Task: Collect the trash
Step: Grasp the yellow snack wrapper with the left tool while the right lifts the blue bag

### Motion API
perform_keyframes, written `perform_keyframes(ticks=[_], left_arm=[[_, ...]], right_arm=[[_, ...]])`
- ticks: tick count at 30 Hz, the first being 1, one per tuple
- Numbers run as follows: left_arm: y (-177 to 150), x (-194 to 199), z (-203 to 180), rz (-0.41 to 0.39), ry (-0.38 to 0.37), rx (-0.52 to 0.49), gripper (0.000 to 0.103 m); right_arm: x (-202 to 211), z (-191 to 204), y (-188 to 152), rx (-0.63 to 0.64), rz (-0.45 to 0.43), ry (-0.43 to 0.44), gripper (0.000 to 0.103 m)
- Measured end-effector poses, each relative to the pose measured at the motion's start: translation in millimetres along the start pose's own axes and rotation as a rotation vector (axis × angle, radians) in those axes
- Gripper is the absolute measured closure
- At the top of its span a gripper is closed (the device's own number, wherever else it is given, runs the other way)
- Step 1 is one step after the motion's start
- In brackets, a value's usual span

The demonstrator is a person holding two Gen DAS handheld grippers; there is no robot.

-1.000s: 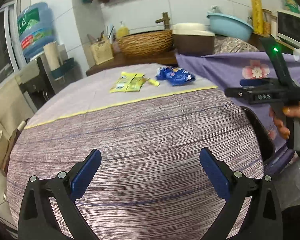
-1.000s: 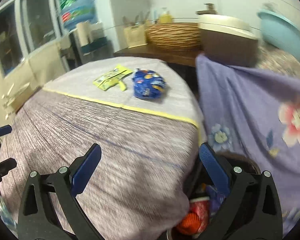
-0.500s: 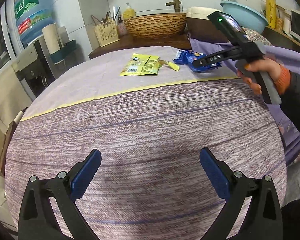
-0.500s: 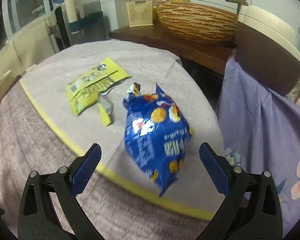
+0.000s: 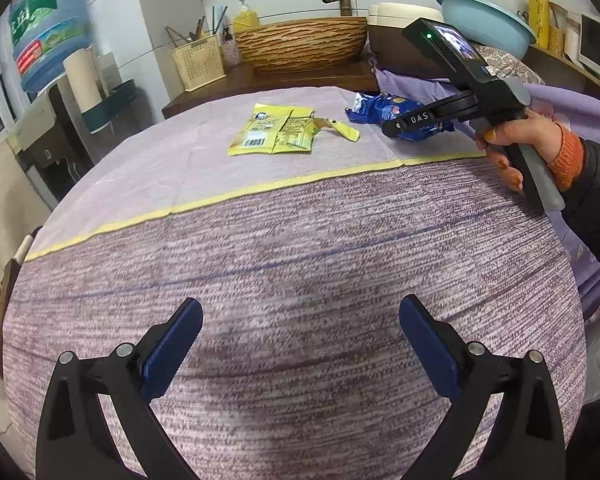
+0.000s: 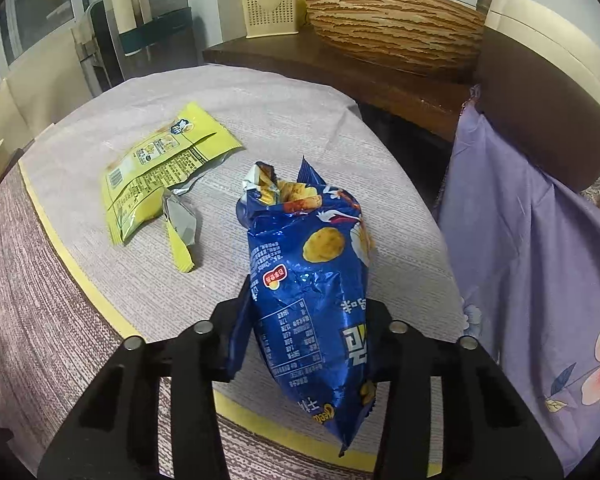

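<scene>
Right claw (image 6: 306, 320): jaws have just been closing and now pinch the blue bag (image 6: 312, 280) from both sides, near its lower half; the pads are hidden behind the foil.
Blue bag: crumpled snack bag, torn open at the far end, lying on the pale part of the cloth (image 6: 292, 120) with its near end over the yellow stripe (image 6: 80, 276).
Right hand (image 5: 520, 140): seen from the left camera, it holds the grey handle of the right claw, with an orange cuff at the wrist.
Yellow wrapper (image 6: 168, 164): flat on the pale cloth, left of the blue bag and apart from it; a torn strip (image 6: 178, 236) lies just beside it, between wrapper and bag.
Left claw (image 5: 300, 340): jaws wide, nothing between them, above the purple striped part of the cloth.
Table: round, fully covered by the cloth.
Right side: purple flowered fabric (image 6: 540, 260) hangs just beside the table.
Behind: dark wood counter (image 6: 380, 76) with a woven basin (image 6: 392, 24) and a cream holder (image 6: 270, 10) with sticks.
Far left: blue water bottle (image 5: 48, 28) on a dispenser.
</scene>
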State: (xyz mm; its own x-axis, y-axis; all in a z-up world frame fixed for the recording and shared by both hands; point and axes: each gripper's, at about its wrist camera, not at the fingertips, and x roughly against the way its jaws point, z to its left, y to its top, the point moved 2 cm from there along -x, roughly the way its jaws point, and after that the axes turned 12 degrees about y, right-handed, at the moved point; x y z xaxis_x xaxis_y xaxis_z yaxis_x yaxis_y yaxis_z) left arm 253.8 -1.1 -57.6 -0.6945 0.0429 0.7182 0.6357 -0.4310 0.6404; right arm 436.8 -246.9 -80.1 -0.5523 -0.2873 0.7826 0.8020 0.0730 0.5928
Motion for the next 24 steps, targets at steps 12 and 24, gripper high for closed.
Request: perform_keyframes(ticks=[12, 24], left_arm=[[60, -46, -7, -0.057, -0.003, -0.041, 0.01], [126, -121, -27, -0.021, 0.0, -0.124, 0.033]], right_arm=[[57, 10, -16, 0.024, -0.114, 0.032, 0.074], [113, 20, -75, 0.028, -0.151, 0.111, 0.073]])
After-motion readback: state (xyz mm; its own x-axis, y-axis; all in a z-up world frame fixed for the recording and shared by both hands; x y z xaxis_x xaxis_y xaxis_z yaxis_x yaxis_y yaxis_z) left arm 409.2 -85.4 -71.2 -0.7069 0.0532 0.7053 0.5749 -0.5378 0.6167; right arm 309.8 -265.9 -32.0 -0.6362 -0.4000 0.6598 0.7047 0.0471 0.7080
